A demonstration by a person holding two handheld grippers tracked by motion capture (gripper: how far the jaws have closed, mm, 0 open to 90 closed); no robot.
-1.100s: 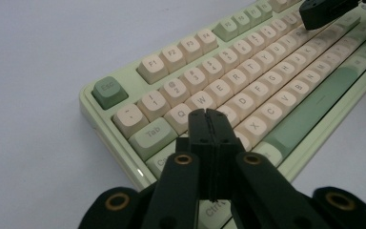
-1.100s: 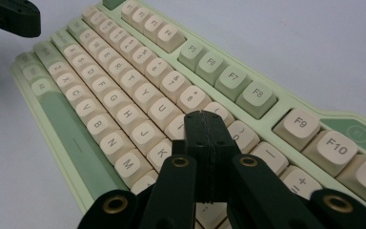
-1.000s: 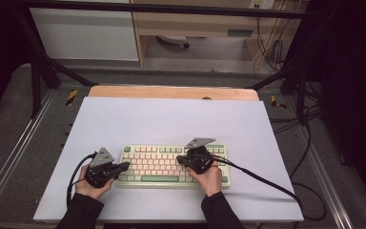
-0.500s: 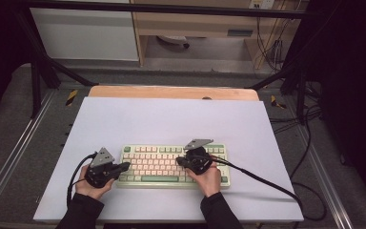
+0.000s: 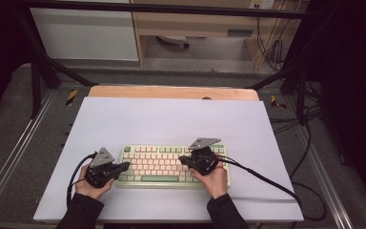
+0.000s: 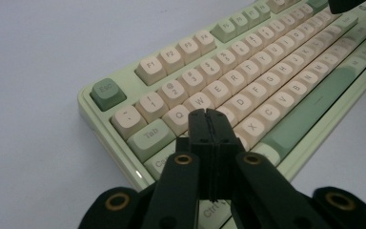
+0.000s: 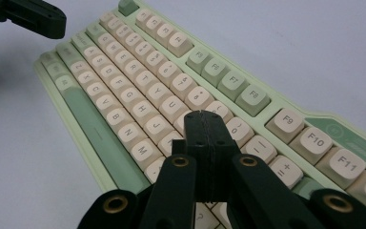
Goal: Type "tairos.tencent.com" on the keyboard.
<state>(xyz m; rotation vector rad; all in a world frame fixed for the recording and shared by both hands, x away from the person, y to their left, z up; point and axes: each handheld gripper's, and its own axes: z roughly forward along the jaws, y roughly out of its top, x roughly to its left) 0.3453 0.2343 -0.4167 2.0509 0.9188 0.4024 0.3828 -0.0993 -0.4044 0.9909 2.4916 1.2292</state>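
A pale green keyboard (image 5: pixel 171 164) with cream keys lies near the front of the white table (image 5: pixel 171 124). My left gripper (image 5: pixel 126 166) is shut, its tips over the keyboard's left end. In the left gripper view its closed jaws (image 6: pixel 208 117) hover over the keys near A and S of the keyboard (image 6: pixel 267 62). My right gripper (image 5: pixel 183 160) is shut too, pointing left over the right half. In the right gripper view its closed tips (image 7: pixel 205 117) sit over the keys around K and L of the keyboard (image 7: pixel 124 81); the left gripper (image 7: pixel 55 21) shows at top left.
A wooden strip (image 5: pixel 171 92) borders the table's far edge. Black cables (image 5: pixel 267 181) trail from the right gripper across the table's right side. Dark frame legs (image 5: pixel 38 71) and floor cables (image 5: pixel 310 124) stand beyond the table.
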